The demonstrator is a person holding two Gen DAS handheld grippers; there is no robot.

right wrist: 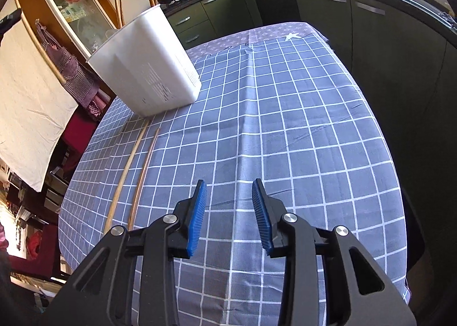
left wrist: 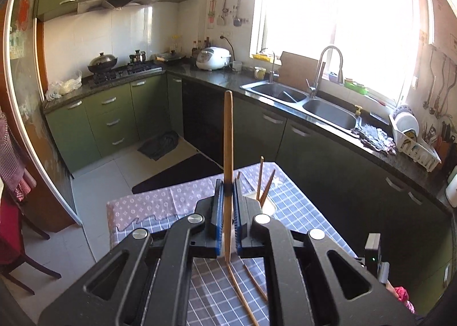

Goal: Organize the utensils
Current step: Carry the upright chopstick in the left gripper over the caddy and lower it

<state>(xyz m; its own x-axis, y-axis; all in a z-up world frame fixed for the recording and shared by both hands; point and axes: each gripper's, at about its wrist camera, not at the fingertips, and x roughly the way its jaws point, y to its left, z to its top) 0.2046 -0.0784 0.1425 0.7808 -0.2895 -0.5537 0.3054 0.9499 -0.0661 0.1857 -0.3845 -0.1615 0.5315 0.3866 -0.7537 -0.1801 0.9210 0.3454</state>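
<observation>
Left wrist: left gripper (left wrist: pixel 227 189) clamped on upright chopstick (left wrist: pixel 228 137).
Right wrist: right gripper (right wrist: pixel 228 206) wide apart, holding nothing; holder (right wrist: pixel 145 66) at 11 o'clock.

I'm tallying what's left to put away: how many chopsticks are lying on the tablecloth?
2. A paler chopstick and a darker chopstick lie side by side on the tablecloth in front of the white holder. More may hide behind the holder.

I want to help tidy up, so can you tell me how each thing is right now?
Left gripper: shut on a chopstick.
Held chopstick: upright, lifted.
Right gripper: open, holding nothing.
White holder: standing on the tablecloth, chopsticks inside.
Two chopsticks: lying flat beside the holder.
</observation>
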